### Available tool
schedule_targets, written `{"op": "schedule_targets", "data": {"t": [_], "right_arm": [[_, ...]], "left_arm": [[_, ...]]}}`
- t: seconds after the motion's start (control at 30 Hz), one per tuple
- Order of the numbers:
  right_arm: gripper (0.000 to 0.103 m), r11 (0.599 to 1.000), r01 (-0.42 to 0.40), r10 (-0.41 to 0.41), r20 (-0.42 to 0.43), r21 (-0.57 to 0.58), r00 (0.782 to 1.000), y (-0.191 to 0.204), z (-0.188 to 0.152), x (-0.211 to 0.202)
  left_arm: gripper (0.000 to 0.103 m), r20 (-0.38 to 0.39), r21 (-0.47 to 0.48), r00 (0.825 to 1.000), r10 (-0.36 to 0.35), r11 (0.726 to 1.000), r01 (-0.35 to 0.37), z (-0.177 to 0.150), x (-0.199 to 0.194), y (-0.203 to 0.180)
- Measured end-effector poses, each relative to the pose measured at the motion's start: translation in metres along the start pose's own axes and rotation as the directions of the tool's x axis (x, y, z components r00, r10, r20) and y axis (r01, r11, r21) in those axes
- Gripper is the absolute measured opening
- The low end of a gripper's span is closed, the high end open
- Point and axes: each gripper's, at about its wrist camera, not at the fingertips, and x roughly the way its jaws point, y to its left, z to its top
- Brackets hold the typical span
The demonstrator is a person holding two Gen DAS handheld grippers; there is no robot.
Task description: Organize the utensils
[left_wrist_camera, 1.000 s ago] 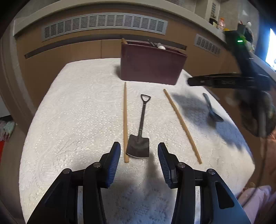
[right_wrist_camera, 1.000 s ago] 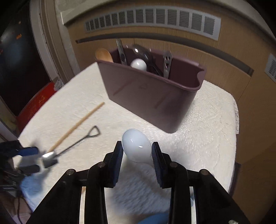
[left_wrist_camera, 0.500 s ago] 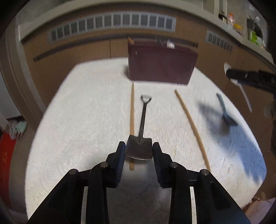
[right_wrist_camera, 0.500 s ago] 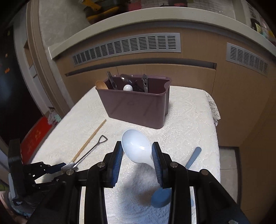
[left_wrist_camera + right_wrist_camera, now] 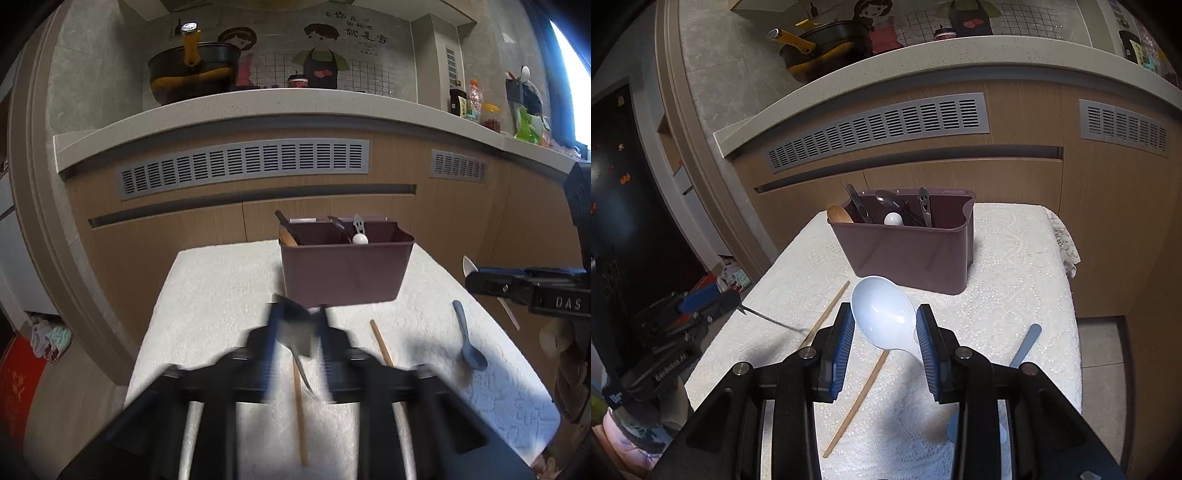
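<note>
The left gripper has just closed its jaws on the blade of the little metal shovel, handle hanging down; carry it level to the brown caddy and drop it handle first. Two chopsticks and a blue spoon lie on the counter. The right gripper clamps a glossy white rice paddle.

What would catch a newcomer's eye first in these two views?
The white spoon held up in the right hand-held gripper, right in front of the camera. Behind it, the maroon utensil bin stands on the white cloth, already holding several utensils. The left hand-held gripper has lifted the small metal shovel.
</note>
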Motion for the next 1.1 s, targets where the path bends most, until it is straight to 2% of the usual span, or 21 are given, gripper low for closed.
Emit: {"op": "schedule_targets", "data": {"t": [0.23,0.33,0.4,0.47,0.5,0.53,0.6,0.67,0.77,0.83,0.93,0.97,1.0,1.03,1.1], "right_arm": [[0.032,1.0,-0.005,0.005,0.02,0.004,1.0,-0.001,0.012,-0.001],[0.032,1.0,0.0,0.0,0.016,-0.004,1.0,-0.002,0.012,-0.001],[0.032,1.0,0.0,0.001,0.003,-0.003,1.0,-0.003,0.01,0.002],[0.032,1.0,0.004,-0.004,-0.017,0.003,1.0,-0.005,0.006,0.007],[0.032,1.0,0.004,-0.004,-0.024,0.007,1.0,-0.006,0.005,0.01],[0.032,1.0,0.003,-0.002,-0.033,0.013,0.999,-0.007,0.003,0.013],[0.032,1.0,0.008,-0.007,-0.044,0.021,0.999,-0.008,0.0,0.019],[0.032,1.0,0.019,-0.018,-0.053,0.024,0.998,-0.01,-0.003,0.024],[0.032,0.999,0.035,-0.034,-0.059,0.021,0.998,-0.01,-0.01,0.029],[0.032,0.999,0.035,-0.033,-0.071,0.027,0.997,-0.012,-0.014,0.033],[0.032,0.998,0.043,-0.04,-0.093,0.039,0.995,-0.015,-0.019,0.042],[0.032,0.998,0.044,-0.039,-0.1,0.044,0.994,-0.016,-0.02,0.045],[0.032,0.998,0.046,-0.041,-0.104,0.047,0.994,-0.017,-0.021,0.046],[0.032,0.997,0.054,-0.049,-0.106,0.046,0.993,-0.017,-0.023,0.048],[0.032,0.997,0.066,-0.062,-0.104,0.037,0.993,-0.015,-0.025,0.049]], "left_arm": [[0.007,0.006,-0.023,1.0,-0.028,0.999,0.028,0.025,0.009,0.007],[0.009,-0.043,-0.054,0.999,0.004,0.998,-0.006,0.025,0.019,0.021],[0.009,-0.128,-0.112,0.992,0.006,0.993,-0.02,0.021,0.036,0.038],[0.016,-0.225,-0.172,0.974,-0.004,0.984,-0.036,0.012,0.059,0.053],[0.027,-0.263,-0.195,0.965,-0.012,0.98,-0.041,0.007,0.069,0.057],[0.044,-0.308,-0.226,0.951,-0.02,0.973,-0.052,0.002,0.081,0.062],[0.059,-0.403,-0.306,0.914,-0.051,0.948,-0.082,-0.007,0.11,0.075],[0.058,-0.457,-0.396,0.884,-0.092,0.912,-0.11,-0.014,0.132,0.089],[0.058,-0.498,-0.467,0.862,-0.095,0.867,-0.175,-0.015,0.156,0.107],[0.058,-0.526,-0.451,0.847,-0.081,0.871,-0.197,-0.013,0.168,0.106],[0.058,-0.592,-0.357,0.805,-0.034,0.907,-0.225,-0.014,0.189,0.092],[0.058,-0.601,-0.301,0.799,0.015,0.922,-0.244,-0.012,0.194,0.084],[0.058,-0.606,-0.262,0.794,0.046,0.931,-0.254,-0.011,0.198,0.08],[0.05,-0.606,-0.232,0.792,0.07,0.937,-0.26,-0.009,0.201,0.076],[0.036,-0.573,-0.146,0.808,0.138,0.953,-0.266,-0.009,0.2,0.064]]}}
